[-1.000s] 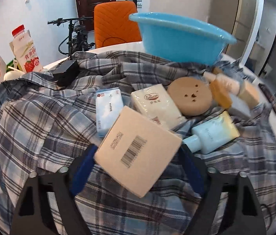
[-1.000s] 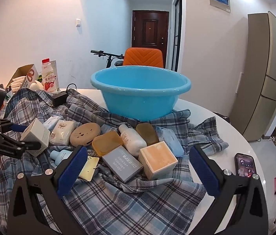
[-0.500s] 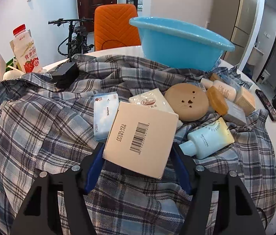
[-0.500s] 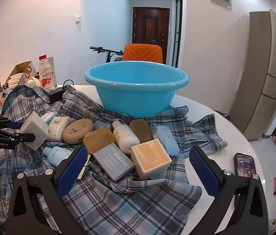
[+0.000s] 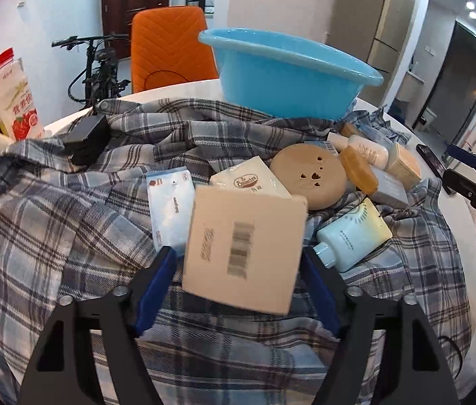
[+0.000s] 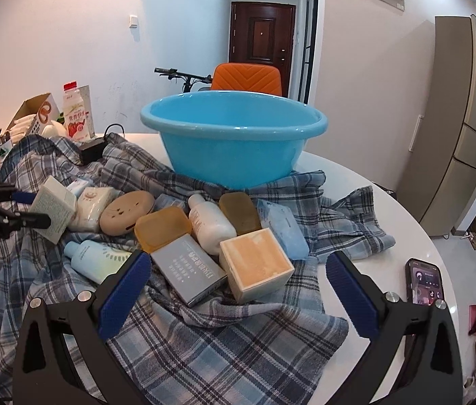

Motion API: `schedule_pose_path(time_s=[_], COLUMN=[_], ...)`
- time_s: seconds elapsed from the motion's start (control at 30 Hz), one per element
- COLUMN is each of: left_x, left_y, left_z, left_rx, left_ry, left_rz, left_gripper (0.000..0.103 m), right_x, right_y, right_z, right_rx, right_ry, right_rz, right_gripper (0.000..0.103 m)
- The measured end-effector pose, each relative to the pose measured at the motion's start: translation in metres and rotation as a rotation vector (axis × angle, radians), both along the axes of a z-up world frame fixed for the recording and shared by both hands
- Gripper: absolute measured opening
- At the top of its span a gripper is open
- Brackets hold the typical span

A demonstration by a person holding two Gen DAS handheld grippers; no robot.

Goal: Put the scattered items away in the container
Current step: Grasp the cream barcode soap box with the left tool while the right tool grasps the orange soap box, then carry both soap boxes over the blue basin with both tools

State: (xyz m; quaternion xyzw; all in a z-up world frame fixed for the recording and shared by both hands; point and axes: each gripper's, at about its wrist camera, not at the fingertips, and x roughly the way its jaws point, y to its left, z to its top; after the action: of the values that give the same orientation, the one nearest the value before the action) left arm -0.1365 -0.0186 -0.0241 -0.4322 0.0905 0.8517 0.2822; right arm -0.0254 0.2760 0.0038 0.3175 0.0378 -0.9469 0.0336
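A beige barcoded box (image 5: pixel 244 249) sits blurred between the jaws of my left gripper (image 5: pixel 239 256), just above the plaid cloth (image 5: pixel 52 222). The jaws are opening, and a thin gap shows beside the left pad. From the right wrist view the left gripper (image 6: pixel 30 209) flanks the tilted box (image 6: pixel 54 212). My right gripper (image 6: pixel 238 260) hovers open and empty over an orange-faced box (image 6: pixel 255 266) and a grey box (image 6: pixel 187 270). The blue basin (image 6: pixel 234 148) stands empty behind the pile. A round tan disc (image 5: pixel 309 175) and a pale blue bottle (image 5: pixel 352 236) lie close by.
A white bottle (image 6: pixel 212 222), amber soaps and a blue tissue pack (image 5: pixel 170 209) lie on the cloth. A phone (image 6: pixel 425 280) rests on the bare table at the right. A milk carton (image 5: pixel 13 101) and a black charger (image 5: pixel 86 138) stand at the far left, an orange chair (image 5: pixel 170 44) behind.
The left jaws closed onto the beige box half a second ago and now stand wider again; the box has turned squarer and is blurred. The right gripper has barely moved.
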Motion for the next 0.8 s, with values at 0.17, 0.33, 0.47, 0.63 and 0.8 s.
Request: schedule_pose_path(time_s=[0.17,0.33,0.47,0.63,0.8], left_x=[-0.005,-0.004,-0.004,0.006,0.025], left_y=[0.011,0.025,0.021,0.024,0.039], left_z=[-0.003,-0.014,-0.009,0.009,0.027], left_rx=[-0.023,-0.026,0.031,0.025,-0.010], left_ry=[-0.008,-0.027,-0.035,0.020,0.096], left_rz=[-0.038,-0.080,-0.073,-0.023,0.049], left_gripper=[0.085,0.062,0.061,0.061,0.061], right_x=[0.001,-0.001,-0.002,-0.011,-0.039], right_y=[-0.002,-0.003,0.002,0.014,0.028], right_z=[-0.005,-0.003,0.000,0.001,-0.002], right_rx=[-0.008,-0.005,0.004,0.023,-0.001], right_ry=[-0.009,-0.005,0.000,-0.001,-0.056], right_rz=[0.008,0.013,0.009,0.027,0.087], right_gripper=[0.103,0.103,0.103,0.103,0.103])
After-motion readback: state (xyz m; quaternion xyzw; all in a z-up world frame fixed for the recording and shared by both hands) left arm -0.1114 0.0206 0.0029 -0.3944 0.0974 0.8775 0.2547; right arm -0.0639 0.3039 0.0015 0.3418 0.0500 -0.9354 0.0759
